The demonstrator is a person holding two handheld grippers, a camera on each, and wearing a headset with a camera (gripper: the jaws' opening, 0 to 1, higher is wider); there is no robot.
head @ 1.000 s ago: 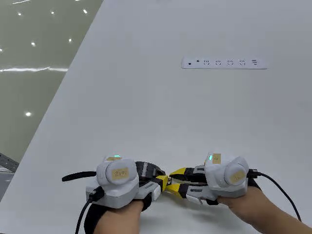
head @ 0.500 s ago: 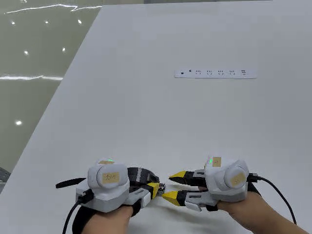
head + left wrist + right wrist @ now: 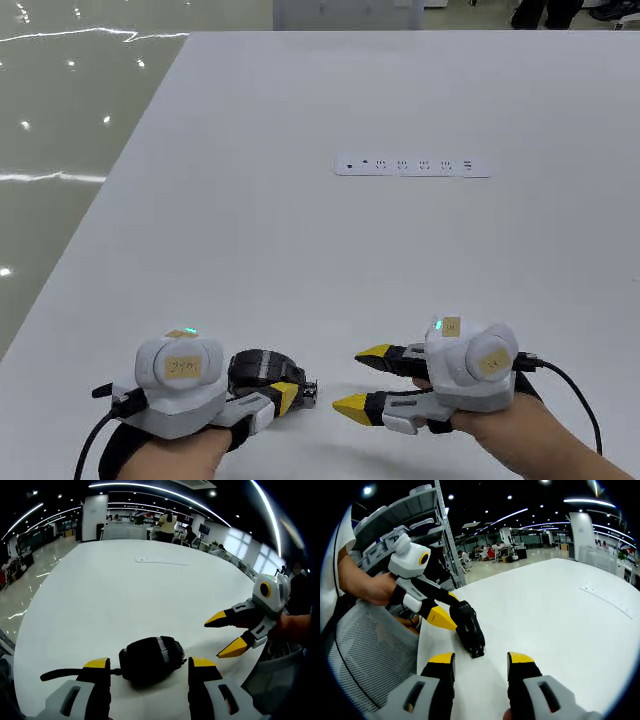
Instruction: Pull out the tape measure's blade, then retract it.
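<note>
- Your left gripper (image 3: pixel 149 663) has its jaws apart, with the black tape measure (image 3: pixel 262 368) lying between them on the table (image 3: pixel 300 250)
- Your right gripper (image 3: pixel 362 380), jaws apart too, is near the tape measure

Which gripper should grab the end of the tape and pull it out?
Right, probably: the right gripper is open, facing the blade end of the tape measure across a gap. The left gripper has its jaws either side of it.

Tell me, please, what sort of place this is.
Probably an open-plan office or lab: a long white worktable with a power strip, metal storage shelving beside it, and people at desks beyond.
</note>
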